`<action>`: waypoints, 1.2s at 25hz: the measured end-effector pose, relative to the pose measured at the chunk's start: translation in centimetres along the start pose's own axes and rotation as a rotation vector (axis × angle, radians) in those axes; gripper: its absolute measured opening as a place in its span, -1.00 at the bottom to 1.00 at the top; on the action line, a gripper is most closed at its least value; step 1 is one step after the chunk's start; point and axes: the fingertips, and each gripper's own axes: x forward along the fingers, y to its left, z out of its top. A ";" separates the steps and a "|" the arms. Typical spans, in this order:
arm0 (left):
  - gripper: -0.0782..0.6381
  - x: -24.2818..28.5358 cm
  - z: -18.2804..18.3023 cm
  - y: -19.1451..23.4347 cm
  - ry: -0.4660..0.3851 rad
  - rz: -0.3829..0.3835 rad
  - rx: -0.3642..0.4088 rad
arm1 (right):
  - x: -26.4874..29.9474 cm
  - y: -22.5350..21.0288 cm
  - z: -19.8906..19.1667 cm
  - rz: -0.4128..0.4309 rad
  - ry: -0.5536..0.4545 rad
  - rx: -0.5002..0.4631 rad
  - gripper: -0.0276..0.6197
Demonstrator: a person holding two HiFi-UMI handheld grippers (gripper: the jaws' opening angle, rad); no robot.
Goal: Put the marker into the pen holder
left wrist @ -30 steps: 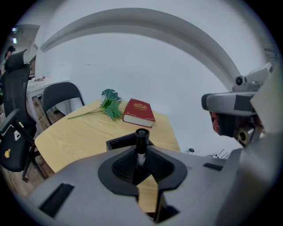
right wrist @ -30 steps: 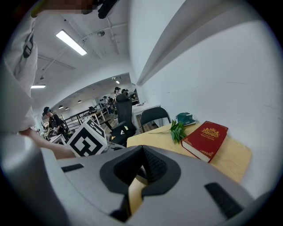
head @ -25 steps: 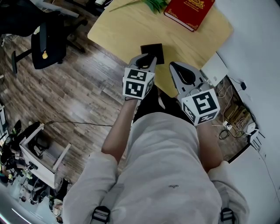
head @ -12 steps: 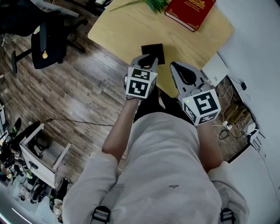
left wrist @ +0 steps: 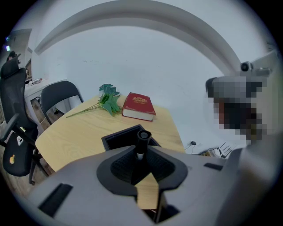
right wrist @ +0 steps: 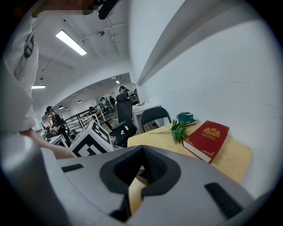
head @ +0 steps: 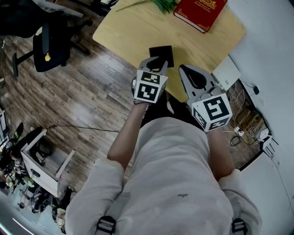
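A black marker [left wrist: 142, 140] stands upright between the jaws of my left gripper [left wrist: 141, 153], which is shut on it. Just beyond the marker's tip sits the black square pen holder [left wrist: 116, 140], open at the top, on the yellow table [left wrist: 75, 137]. In the head view, my left gripper [head: 156, 61] reaches the near edge of the pen holder [head: 164, 49]. To its right, over the table's near edge, hangs my right gripper [head: 189, 73]. In its own view the right gripper [right wrist: 141, 152] is shut with nothing held.
A red book [head: 200, 11] and a green plant sprig [left wrist: 107, 99] lie at the far side of the table. A white box [head: 225, 72] stands beside the table's right edge, with cables [head: 243, 119] on the floor. Black office chairs [head: 50, 46] stand to the left.
My left gripper with the marker has shifted slightly right, closer to the pen holder. The right gripper has barely moved.
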 end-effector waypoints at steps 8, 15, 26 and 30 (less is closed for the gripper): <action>-0.56 -0.1 0.0 -0.1 -0.003 -0.004 0.001 | 0.0 0.2 0.1 0.001 -0.002 -0.002 -0.91; -0.54 -0.3 -0.1 0.1 -0.004 0.003 -0.002 | 0.0 0.3 0.1 0.002 -0.003 -0.002 -0.92; -0.54 -1.1 0.4 0.6 -0.022 0.024 -0.004 | 0.1 0.8 0.5 0.010 -0.012 -0.013 -0.91; -0.54 -1.6 0.3 0.9 -0.024 0.033 -0.006 | 0.1 1.1 0.7 0.014 -0.016 -0.018 -0.91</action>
